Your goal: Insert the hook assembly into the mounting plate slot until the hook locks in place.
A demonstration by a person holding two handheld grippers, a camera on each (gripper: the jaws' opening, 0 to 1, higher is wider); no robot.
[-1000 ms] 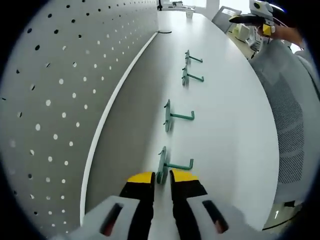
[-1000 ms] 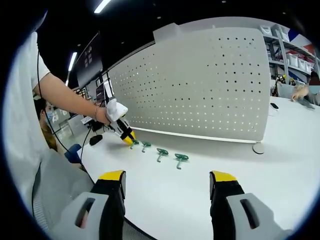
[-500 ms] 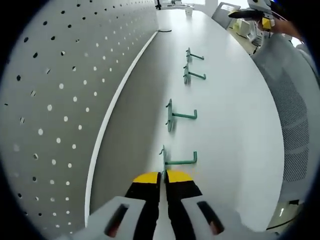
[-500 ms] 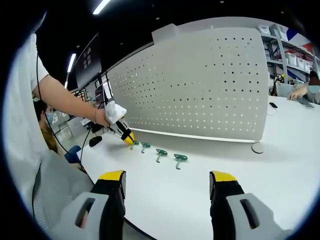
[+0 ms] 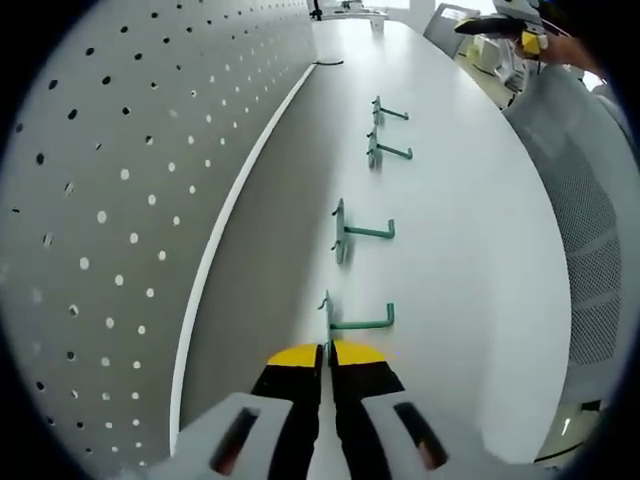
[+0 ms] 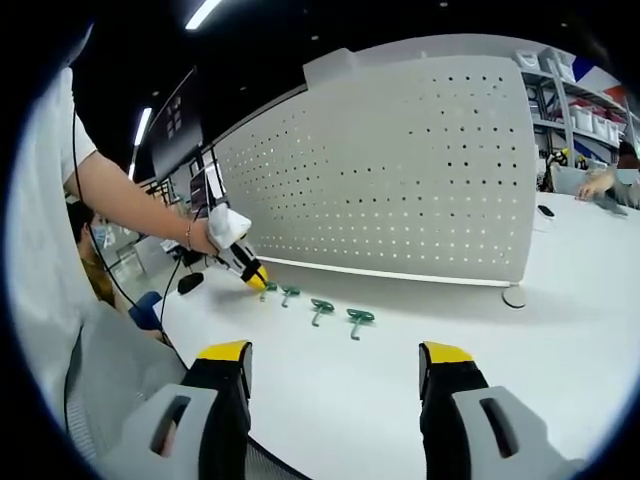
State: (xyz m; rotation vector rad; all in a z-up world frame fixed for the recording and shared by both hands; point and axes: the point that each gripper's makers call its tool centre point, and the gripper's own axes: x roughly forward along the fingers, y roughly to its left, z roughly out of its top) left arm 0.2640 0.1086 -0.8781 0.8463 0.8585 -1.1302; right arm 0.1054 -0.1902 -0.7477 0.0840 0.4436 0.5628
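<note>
Several green hooks lie in a row on the white table (image 5: 470,220). My left gripper (image 5: 326,350) is shut on the flat back plate of the nearest hook (image 5: 358,322), whose arm points right. The other hooks (image 5: 362,231) (image 5: 386,152) lie farther along. The perforated mounting board (image 5: 110,200) stands along the left. In the right gripper view, my right gripper (image 6: 335,375) is open and holds nothing, well short of the hooks (image 6: 357,318). A hand holds the left gripper (image 6: 247,270) at the row's left end, in front of the board (image 6: 400,180).
A mesh chair back (image 5: 590,210) runs along the table's right edge. A round white foot (image 6: 516,296) stands at the board's right end. A person's hand (image 6: 600,185) rests on the far table. Shelves (image 6: 590,100) stand behind.
My left gripper's jaws have shut on the nearest hook's back plate, and the hook has shifted slightly. The right gripper has stayed put and open.
</note>
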